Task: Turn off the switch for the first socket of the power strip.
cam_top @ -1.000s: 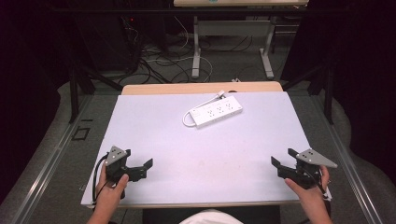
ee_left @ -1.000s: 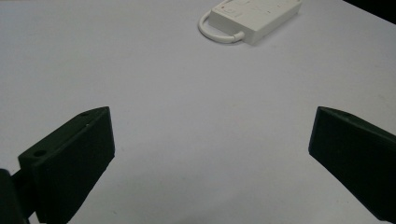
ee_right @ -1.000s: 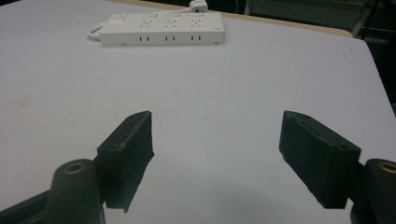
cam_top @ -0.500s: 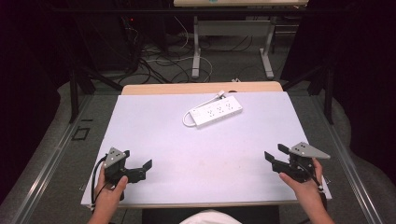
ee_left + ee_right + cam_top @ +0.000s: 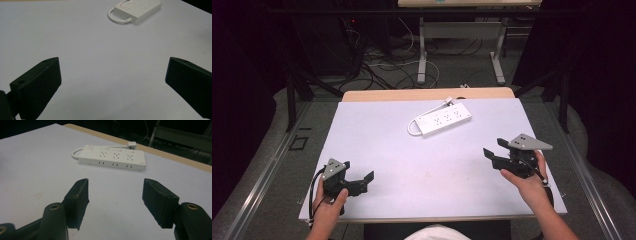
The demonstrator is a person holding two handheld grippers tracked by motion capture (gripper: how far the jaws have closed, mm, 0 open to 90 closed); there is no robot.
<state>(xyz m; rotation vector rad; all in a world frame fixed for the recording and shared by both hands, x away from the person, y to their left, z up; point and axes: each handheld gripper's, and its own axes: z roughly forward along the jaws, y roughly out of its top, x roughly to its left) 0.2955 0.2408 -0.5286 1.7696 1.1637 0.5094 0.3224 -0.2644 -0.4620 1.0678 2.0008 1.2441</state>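
White worktop in the high view carries a power strip near its far centre, with the left tool and right tool at the near corners, well apart from it. Left gripper view: jaws wide, empty. Right gripper view: jaws wide, facing the strip; likely an approach step, calling for a forward reach.

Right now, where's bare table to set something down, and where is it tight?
Bare: the wide middle of the table between the left gripper and right gripper, in front of the power strip. Also the far-left stretch beside the strip. Tightest: the far edge, where the strip's cord and plug lie.
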